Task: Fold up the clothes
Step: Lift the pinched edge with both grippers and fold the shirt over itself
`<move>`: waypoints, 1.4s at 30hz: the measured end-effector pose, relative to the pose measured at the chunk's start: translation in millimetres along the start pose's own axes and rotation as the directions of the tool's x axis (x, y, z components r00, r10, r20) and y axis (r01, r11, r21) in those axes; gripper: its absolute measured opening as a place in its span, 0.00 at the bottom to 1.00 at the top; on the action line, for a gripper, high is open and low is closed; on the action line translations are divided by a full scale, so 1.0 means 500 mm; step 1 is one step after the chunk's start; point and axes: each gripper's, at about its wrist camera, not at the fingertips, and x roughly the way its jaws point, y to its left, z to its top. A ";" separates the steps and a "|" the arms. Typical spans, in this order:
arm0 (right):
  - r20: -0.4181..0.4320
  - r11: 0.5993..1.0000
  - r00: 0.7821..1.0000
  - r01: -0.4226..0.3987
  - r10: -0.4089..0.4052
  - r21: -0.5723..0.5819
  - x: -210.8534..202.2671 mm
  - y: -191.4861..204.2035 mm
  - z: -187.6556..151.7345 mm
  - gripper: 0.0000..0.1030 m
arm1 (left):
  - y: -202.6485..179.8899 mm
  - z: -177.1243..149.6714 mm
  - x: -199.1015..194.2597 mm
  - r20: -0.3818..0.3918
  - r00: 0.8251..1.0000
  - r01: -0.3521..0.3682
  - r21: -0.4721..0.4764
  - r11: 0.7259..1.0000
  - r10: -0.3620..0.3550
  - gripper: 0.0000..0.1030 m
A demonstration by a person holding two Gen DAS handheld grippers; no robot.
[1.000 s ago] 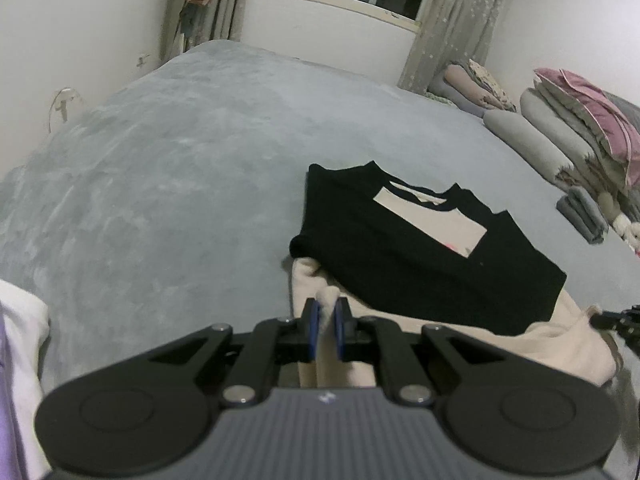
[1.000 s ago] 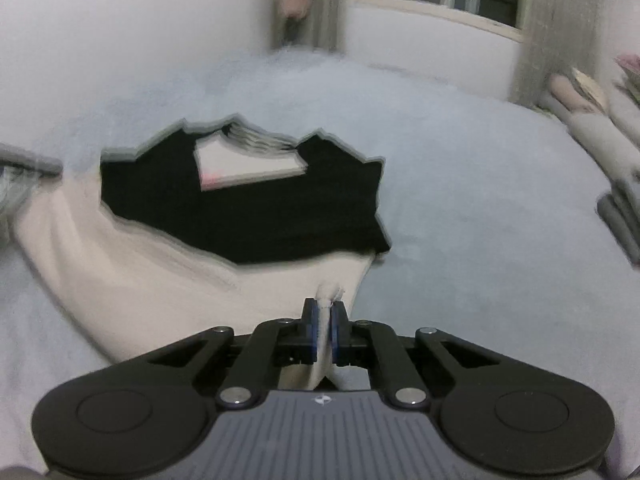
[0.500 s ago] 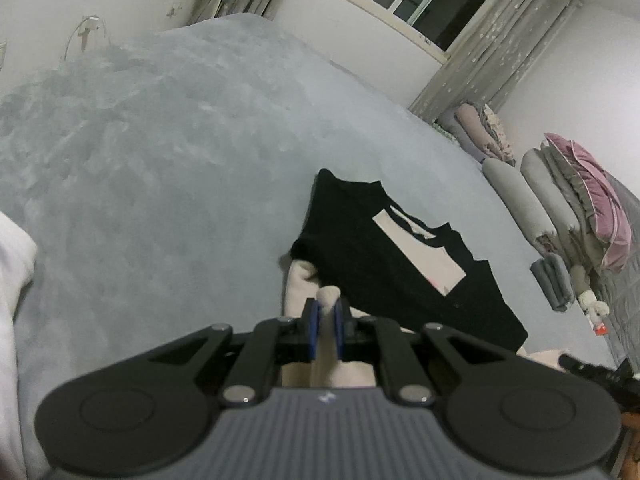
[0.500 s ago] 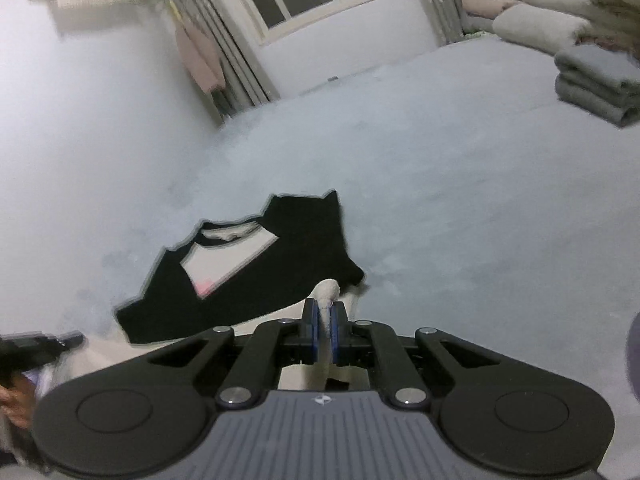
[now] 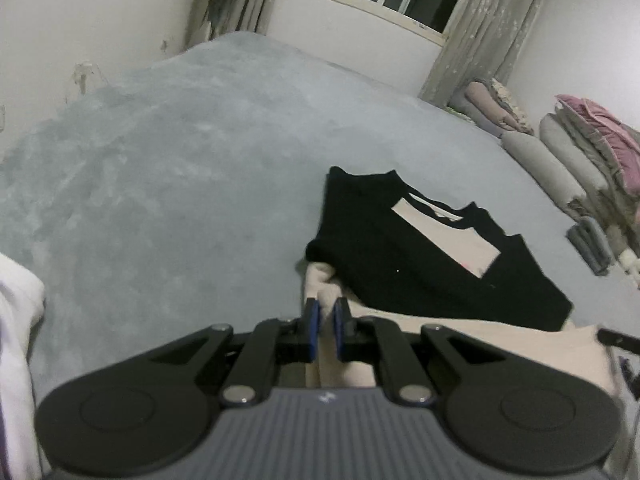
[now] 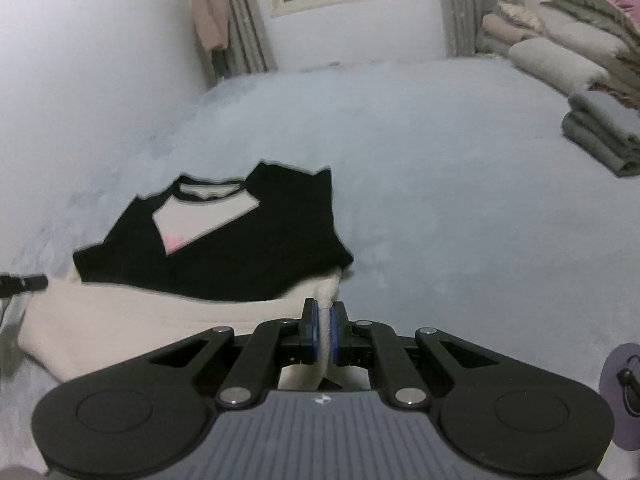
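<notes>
Cream cloth fills the bottom of the left wrist view; it is the lower part of a cream and black shirt (image 5: 416, 256) that lies on the grey bed (image 5: 180, 184), with the black sleeves already turned in over the chest. The left gripper (image 5: 325, 322) has its jaws closed on a bunch of the cream hem at the near left corner; the tip of the other gripper shows at the right edge, near the other corner. To the left the bed is bare up to the wall; a white cloth (image 5: 16, 320) lies at the near left edge; rolled bedding (image 5: 560, 168) is stacked along the right side, well apart from the shirt.

In the right wrist view the right gripper (image 6: 325, 322) has its jaws closed on the cream hem at the near right corner of the shirt (image 6: 224, 248); the cloth stands up between the pads. I judge that the step in hand is the fold of the bottom part upward; the next move calls for both corners to go forward together and level, so that the hem lands straight near the collar. Beyond the collar and to the right the bed (image 6: 460, 200) is free; folded grey towels (image 6: 600, 140) are far to the right.
</notes>
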 end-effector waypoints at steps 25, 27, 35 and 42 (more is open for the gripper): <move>0.118 0.974 0.979 0.180 -0.164 -0.137 0.130 0.059 0.105 0.06 | -0.051 0.154 0.088 0.118 0.982 -0.157 0.081 0.984 0.147 0.07; 0.117 0.969 0.978 0.192 -0.175 -0.155 0.155 0.060 0.125 0.06 | -0.059 0.181 0.122 0.113 0.980 -0.175 0.105 0.979 0.163 0.07; 0.108 0.958 0.974 0.219 -0.201 -0.187 0.267 0.045 0.192 0.06 | -0.099 0.265 0.264 0.121 0.965 -0.251 0.194 0.948 0.231 0.07; 0.093 0.958 0.975 0.214 -0.200 -0.192 0.344 0.032 0.254 0.06 | -0.110 0.287 0.362 0.107 0.948 -0.317 0.232 0.920 0.300 0.07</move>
